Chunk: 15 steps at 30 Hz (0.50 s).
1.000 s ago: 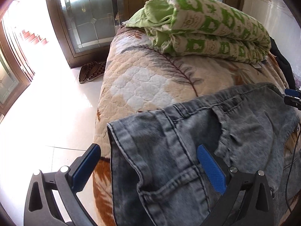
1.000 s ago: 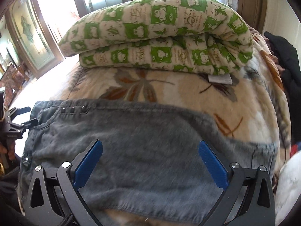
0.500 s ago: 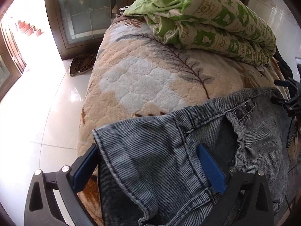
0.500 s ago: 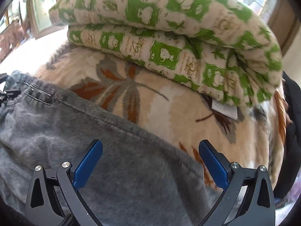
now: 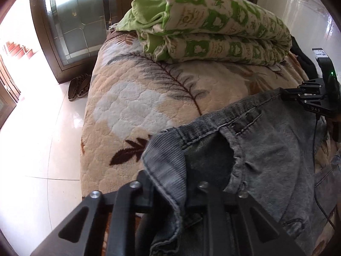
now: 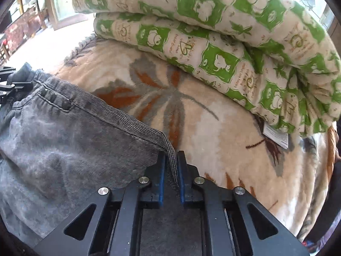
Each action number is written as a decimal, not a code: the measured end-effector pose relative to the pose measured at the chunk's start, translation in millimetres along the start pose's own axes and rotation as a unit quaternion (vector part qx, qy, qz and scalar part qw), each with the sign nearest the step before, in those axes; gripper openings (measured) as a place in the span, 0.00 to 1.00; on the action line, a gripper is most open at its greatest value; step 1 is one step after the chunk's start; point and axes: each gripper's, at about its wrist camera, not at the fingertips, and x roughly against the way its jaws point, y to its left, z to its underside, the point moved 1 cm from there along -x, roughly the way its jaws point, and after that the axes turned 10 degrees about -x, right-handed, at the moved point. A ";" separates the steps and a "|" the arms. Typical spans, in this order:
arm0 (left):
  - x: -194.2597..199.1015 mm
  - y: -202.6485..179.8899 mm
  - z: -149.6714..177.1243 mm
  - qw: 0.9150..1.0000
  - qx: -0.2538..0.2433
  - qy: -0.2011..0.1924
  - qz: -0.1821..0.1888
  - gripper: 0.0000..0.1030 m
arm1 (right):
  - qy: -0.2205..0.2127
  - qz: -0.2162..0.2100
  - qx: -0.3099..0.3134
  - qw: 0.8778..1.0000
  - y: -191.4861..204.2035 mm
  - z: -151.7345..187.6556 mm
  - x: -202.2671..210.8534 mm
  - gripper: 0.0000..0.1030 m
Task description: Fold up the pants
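1. My left gripper (image 5: 170,194) had just been closing, and its jaws pinched the left end of the pants' (image 5: 266,160) waistband, a thick fold of grey denim bunched between them.
2. My right gripper (image 6: 170,170) had just been closing too; its jaws clamped the ribbed waistband edge at the opposite corner, thin cloth between the blue pads (image 6: 161,170).
3. The pants lay stretched between the two sets of jaws, across the near part of the bed (image 5: 132,106).
4. To do this step well, I judged I should lift both corners evenly and keep the waistband taut; the left bite looked bulky and might slip.
5. Ahead of both jaws sat a folded green quilt (image 6: 213,32) on the leaf-print blanket.
6. Far left of the left jaws were pale floor tiles (image 5: 32,149), slippers (image 5: 78,86) and a glazed door (image 5: 74,21).
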 end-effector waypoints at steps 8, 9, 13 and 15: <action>52.3 -2.5 -0.1 0.999 0.007 -0.041 0.004 0.15 | -0.028 -0.008 0.000 1.000 9.4 5.8 45.8 0.09; 58.6 -4.4 1.7 0.999 0.008 -0.048 0.007 0.15 | -0.031 -0.009 -0.001 0.999 10.9 9.3 51.5 0.09; 73.9 -17.1 7.5 0.998 0.003 -0.059 0.018 0.15 | -0.040 -0.018 -0.006 0.999 19.6 23.6 72.8 0.09; 81.5 -25.1 11.2 0.998 0.000 -0.063 0.022 0.15 | -0.041 -0.023 -0.003 0.999 25.6 36.8 84.2 0.09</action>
